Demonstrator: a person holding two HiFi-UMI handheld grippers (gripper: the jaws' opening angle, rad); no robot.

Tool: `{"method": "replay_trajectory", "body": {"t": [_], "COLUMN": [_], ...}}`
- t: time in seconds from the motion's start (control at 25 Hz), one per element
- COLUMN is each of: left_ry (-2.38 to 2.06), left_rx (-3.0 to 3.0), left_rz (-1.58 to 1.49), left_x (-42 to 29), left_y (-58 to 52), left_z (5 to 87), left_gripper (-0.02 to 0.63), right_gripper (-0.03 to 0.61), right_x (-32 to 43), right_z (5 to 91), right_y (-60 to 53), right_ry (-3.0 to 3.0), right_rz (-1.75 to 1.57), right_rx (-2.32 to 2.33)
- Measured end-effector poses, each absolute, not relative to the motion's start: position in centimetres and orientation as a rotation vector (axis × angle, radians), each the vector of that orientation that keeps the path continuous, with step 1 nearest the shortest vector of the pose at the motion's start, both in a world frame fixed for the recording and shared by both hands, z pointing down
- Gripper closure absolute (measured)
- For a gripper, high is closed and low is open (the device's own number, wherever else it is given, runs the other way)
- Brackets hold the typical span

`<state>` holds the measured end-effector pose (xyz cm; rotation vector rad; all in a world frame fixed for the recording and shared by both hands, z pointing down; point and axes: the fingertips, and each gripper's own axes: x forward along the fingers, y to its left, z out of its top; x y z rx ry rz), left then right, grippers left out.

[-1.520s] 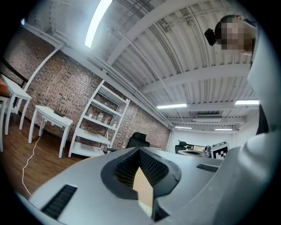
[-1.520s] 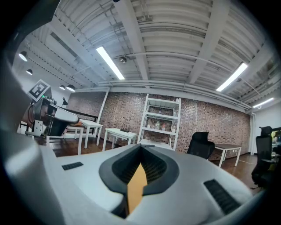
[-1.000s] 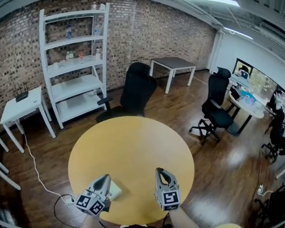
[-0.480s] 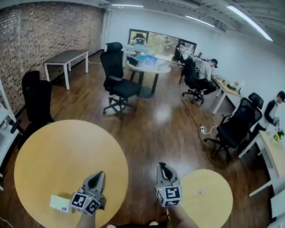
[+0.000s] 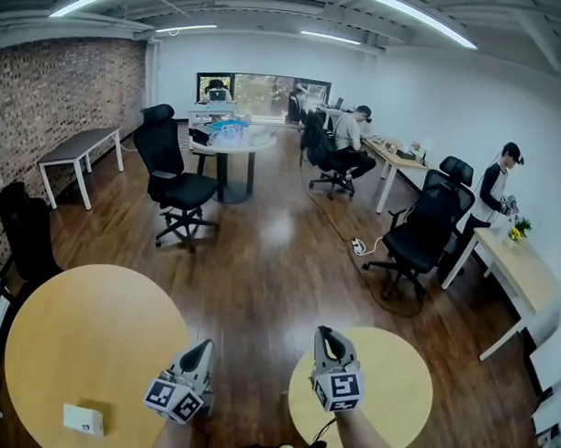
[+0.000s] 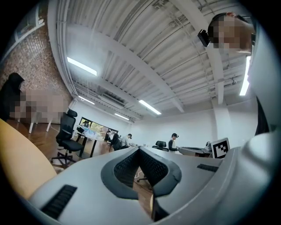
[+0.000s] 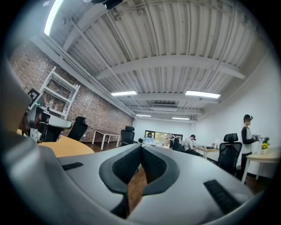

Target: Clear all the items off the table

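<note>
Head view takes in a broad office with a dark wooden floor (image 5: 279,255), and on it, at lower left, the large round table (image 5: 84,331) with a pale yellow top. A small round table (image 5: 399,383) of the same colour sits at lower right, with black office chairs (image 5: 176,183) and occupied desks farther back. Both tools are held low in the foreground, pointing out over the floor between the two tables. The left gripper (image 5: 203,347) is close to the large table's right rim, and the right gripper (image 5: 325,333) is over the small table's left edge. Each gripper view shows its ribbed pads pressed together at the tips with nothing between them, so both are closed and empty. The only item visible on a table top is a small white flat box (image 5: 83,419). It lies near the near edge of the large table, to the left of the left gripper and clear of it. It is too small to identify, though a dark mark shows on its face. Judging by its thin, flat shape it is probably light and fairly stiff, and not fragile. It sits so low that jaws coming straight down may skid off its top. A pinch across its short width, pads on the two long sides, looks the safest hold. Failing that, it could be nudged to the rim so that one pad can get underneath.
</note>
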<state>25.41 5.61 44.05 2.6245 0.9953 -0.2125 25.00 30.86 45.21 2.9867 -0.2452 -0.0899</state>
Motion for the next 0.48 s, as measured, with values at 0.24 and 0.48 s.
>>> {"method": "replay_trajectory", "body": {"t": [0.24, 0.48], "left_ry": [1.225, 1.452], "left_rx": [2.559, 2.453], "left_rz": [-0.176, -0.137], "left_x": [25.9, 25.3], "left_y": [15.2, 23.7], "left_z": [44.0, 43.9], "left_gripper": [0.623, 0.623], "right_gripper": [0.575, 0.575], "right_x": [21.2, 16.4], "right_z": [45.6, 46.0], "right_y": [40.2, 46.8], "right_ry": [0.008, 0.283], "right_rz": [-0.086, -0.074], "right_rx": [3.005, 3.019]}}
